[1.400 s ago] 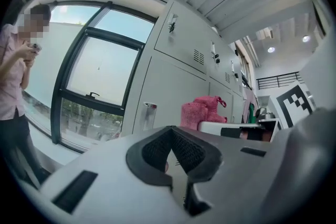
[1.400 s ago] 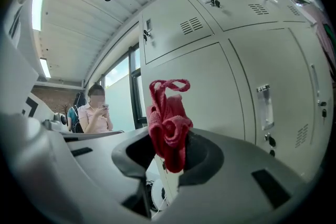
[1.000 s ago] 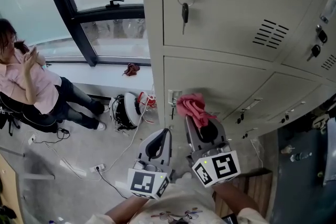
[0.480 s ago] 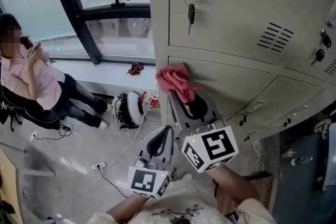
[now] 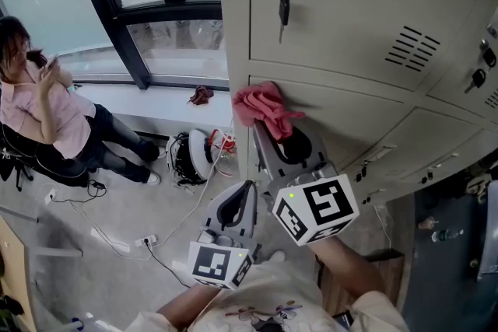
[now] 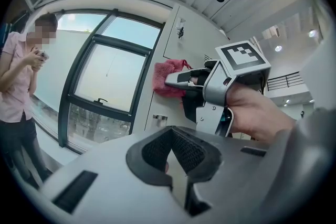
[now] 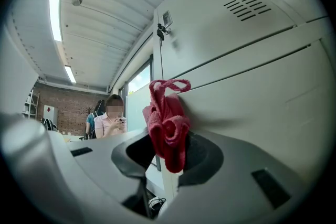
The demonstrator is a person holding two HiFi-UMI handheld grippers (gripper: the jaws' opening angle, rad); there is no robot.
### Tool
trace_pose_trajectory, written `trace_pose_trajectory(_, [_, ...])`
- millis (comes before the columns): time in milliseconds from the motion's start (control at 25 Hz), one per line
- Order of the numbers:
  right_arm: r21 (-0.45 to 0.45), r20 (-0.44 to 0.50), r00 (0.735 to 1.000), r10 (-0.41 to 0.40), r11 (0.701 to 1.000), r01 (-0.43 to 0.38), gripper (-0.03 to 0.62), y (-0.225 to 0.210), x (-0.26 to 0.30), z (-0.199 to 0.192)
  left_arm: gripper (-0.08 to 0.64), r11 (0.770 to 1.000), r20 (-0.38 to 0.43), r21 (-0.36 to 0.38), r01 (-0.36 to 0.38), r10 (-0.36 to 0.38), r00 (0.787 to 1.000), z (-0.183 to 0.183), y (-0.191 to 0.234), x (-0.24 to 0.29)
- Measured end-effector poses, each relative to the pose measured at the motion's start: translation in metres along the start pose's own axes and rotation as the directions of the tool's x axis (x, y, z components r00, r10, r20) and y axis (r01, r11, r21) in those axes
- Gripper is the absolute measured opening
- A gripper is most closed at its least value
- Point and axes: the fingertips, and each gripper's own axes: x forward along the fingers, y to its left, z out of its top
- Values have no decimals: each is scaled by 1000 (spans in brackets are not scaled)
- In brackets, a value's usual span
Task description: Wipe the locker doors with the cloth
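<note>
Pink cloth (image 5: 263, 106) was clamped in right gripper (image 5: 264, 128), pressed against locker door (image 5: 366, 117) to wipe it | left gripper (image 5: 246, 192) sat closed, empty, clear below.

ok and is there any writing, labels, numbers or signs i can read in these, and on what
No readable text anywhere.
Left marker cube and right marker cube: black-and-white square patterns only, no letters.
Small tag holder on the locker door: too small to read.
Pink cloth: no print shows.
</note>
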Motion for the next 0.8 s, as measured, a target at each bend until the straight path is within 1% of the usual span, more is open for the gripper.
trace_pose_trajectory(440, [9,17,998,-62,998,62,107,-27,-23,3,5,999,-17,10,51,-51,999,-4,-17,12])
trace_pose_trajectory(800, [7,27,991,-130,992,130,108,-56,-47,7,5,993,-33,16,114,-113,993,-10,-41,25])
